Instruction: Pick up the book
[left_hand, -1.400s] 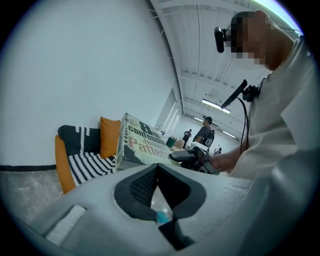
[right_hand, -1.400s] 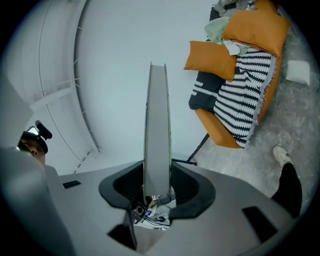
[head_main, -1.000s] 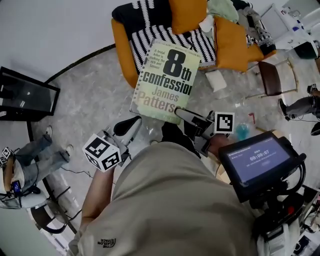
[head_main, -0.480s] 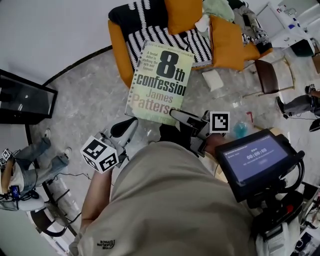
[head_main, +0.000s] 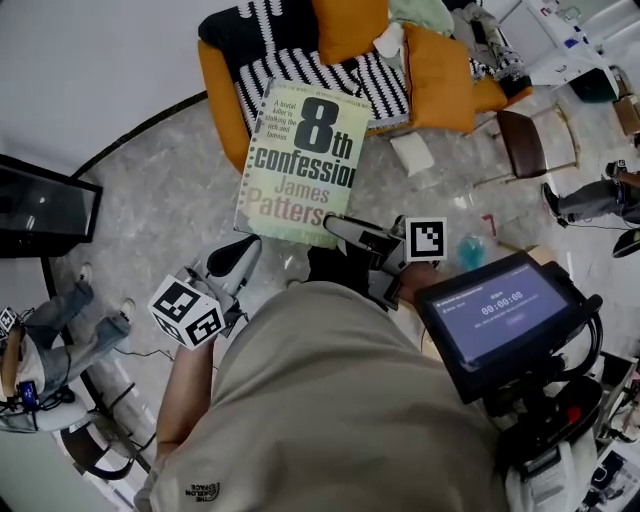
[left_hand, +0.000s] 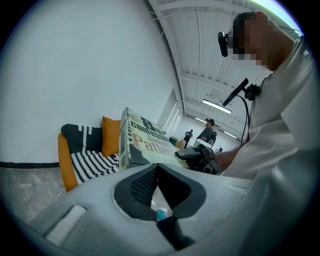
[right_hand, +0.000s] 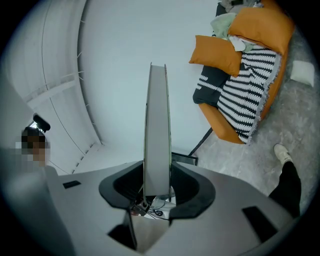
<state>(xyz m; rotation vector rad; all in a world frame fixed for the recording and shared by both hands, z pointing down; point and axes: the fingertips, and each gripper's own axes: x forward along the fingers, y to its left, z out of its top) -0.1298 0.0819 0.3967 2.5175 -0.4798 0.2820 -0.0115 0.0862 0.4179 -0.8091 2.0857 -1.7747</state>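
Closest to the head camera: person's beige shirt (head_main: 350, 400), and on the right a black-framed device with a lit dark screen (head_main: 498, 318).

Just beyond the shirt, the left gripper (head_main: 243, 248), light grey plastic with a marker cube, hangs low. In its own view the 2 dark pads meet at the tips, with nothing between them (left_hand: 157, 167).

The right gripper (head_main: 336, 224) is clamped on the bottom edge of the pale green paperback book (head_main: 300, 160). The right gripper view shows the book edge-on (right_hand: 156, 130), upright between both pads, and pinched (right_hand: 157, 180).

The book is up in the air, clear of floor and sofa, front cover facing the head camera, and tilted slightly. The left gripper view catches it from the side (left_hand: 142, 140), above the jaws and not touching them.

Below lies the grey mottled stone floor (head_main: 170, 170).

Farther out are an orange sofa (head_main: 213, 95) with a black-and-white striped blanket (head_main: 330, 75) and 2 orange cushions (head_main: 437, 65), a flat black screen (head_main: 40, 205) on the left, and a brown chair (head_main: 525, 140) on the right.
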